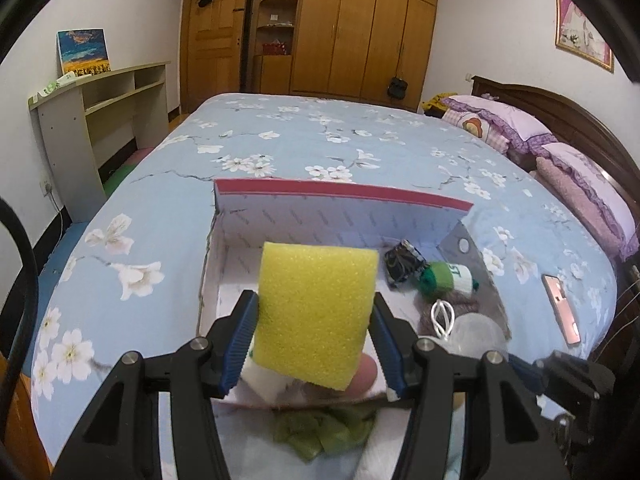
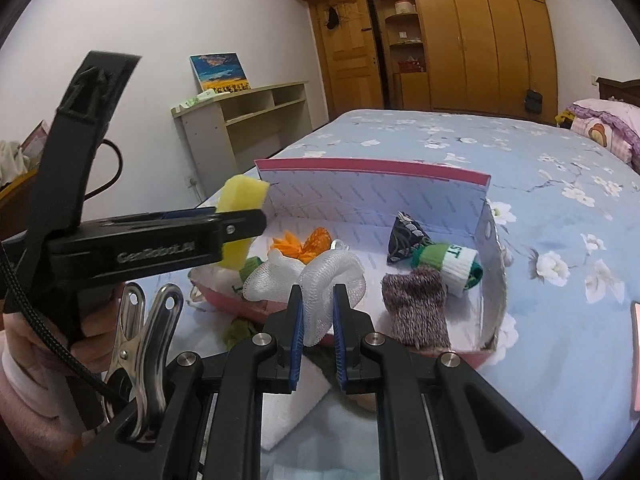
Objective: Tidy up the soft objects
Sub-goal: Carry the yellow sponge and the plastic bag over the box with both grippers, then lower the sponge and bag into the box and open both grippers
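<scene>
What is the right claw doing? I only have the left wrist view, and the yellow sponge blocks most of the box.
Observer: The right claw is shut on a white mesh puff, over the near side of the box.
Operator: Is anything hidden behind the yellow sponge?
Observer: Yes, an orange fabric piece lies in the box, toward its back wall.
Operator: Is there only one puff?
Observer: No, a second white mesh piece sits beside the held one, on the sponge's side.
</scene>
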The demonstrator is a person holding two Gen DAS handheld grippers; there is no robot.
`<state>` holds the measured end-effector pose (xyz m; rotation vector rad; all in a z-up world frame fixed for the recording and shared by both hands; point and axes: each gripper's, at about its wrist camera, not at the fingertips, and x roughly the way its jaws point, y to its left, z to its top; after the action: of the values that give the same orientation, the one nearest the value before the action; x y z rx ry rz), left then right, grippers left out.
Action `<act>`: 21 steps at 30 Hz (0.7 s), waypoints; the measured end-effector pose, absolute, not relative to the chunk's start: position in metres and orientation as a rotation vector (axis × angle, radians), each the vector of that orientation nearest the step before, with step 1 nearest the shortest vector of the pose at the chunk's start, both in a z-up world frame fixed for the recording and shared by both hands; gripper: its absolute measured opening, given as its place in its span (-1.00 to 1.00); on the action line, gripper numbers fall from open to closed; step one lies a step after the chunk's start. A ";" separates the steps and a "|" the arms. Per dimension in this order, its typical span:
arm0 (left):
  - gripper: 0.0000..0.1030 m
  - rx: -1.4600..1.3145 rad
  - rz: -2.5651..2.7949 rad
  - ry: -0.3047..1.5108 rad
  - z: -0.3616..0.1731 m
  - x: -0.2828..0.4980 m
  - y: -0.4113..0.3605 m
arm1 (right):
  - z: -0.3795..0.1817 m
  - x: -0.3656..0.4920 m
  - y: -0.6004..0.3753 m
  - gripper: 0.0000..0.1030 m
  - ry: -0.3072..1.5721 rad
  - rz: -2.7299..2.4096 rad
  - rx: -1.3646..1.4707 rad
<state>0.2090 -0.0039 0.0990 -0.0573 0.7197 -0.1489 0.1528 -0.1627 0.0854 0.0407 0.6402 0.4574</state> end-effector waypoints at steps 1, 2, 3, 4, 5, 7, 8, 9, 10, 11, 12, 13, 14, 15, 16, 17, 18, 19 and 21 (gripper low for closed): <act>0.13 -0.057 -0.149 0.722 0.099 0.213 -0.003 | 0.085 0.154 -0.163 -0.72 0.639 0.455 0.041; 0.13 -0.057 -0.148 0.725 0.097 0.218 -0.003 | 0.085 0.156 -0.163 -0.72 0.636 0.449 0.040; 0.13 -0.057 -0.149 0.726 0.096 0.222 -0.004 | 0.085 0.159 -0.163 -0.72 0.633 0.443 0.041; 0.13 -0.058 -0.150 0.729 0.095 0.226 -0.004 | 0.085 0.161 -0.164 -0.72 0.630 0.434 0.045; 0.13 -0.060 -0.153 0.733 0.093 0.230 -0.004 | 0.084 0.163 -0.165 -0.72 0.630 0.431 0.049; 0.13 -0.066 -0.158 0.739 0.088 0.237 -0.005 | 0.084 0.168 -0.164 -0.72 0.633 0.432 0.058; 0.13 -0.066 -0.159 0.741 0.087 0.240 -0.005 | 0.083 0.170 -0.163 -0.72 0.633 0.433 0.058; 0.13 -0.067 -0.159 0.747 0.084 0.244 -0.006 | 0.083 0.172 -0.162 -0.72 0.631 0.435 0.055; 0.13 -0.068 -0.158 0.752 0.082 0.247 -0.006 | 0.083 0.173 -0.162 -0.72 0.630 0.435 0.053; 0.13 -0.069 -0.159 0.758 0.079 0.252 -0.007 | 0.082 0.175 -0.161 -0.72 0.629 0.436 0.047; 0.13 -0.069 -0.157 0.762 0.077 0.255 -0.007 | 0.081 0.176 -0.160 -0.72 0.630 0.436 0.042; 0.13 -0.070 -0.154 0.765 0.075 0.257 -0.007 | 0.080 0.178 -0.159 -0.72 0.630 0.436 0.036; 0.13 -0.072 -0.151 0.769 0.073 0.261 -0.007 | 0.078 0.179 -0.158 -0.72 0.630 0.432 0.028; 0.13 -0.074 -0.149 0.775 0.070 0.264 -0.008 | 0.076 0.181 -0.158 -0.72 0.633 0.431 0.022; 0.13 -0.076 -0.147 0.780 0.067 0.267 -0.008 | 0.075 0.181 -0.157 -0.72 0.635 0.430 0.020; 0.13 -0.078 -0.145 0.784 0.065 0.270 -0.008 | 0.072 0.182 -0.156 -0.72 0.638 0.428 0.017; 0.13 -0.077 -0.142 0.789 0.062 0.274 -0.009 | 0.070 0.184 -0.156 -0.72 0.641 0.427 0.013; 0.13 -0.076 -0.140 0.792 0.060 0.276 -0.009 | 0.067 0.185 -0.155 -0.72 0.644 0.427 0.010; 0.13 -0.075 -0.137 0.798 0.056 0.280 -0.010 | 0.062 0.187 -0.154 -0.72 0.652 0.428 0.006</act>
<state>0.2796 -0.0099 0.0558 -0.0747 0.7979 -0.1368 0.1867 -0.1541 0.0621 0.0059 0.6520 0.4281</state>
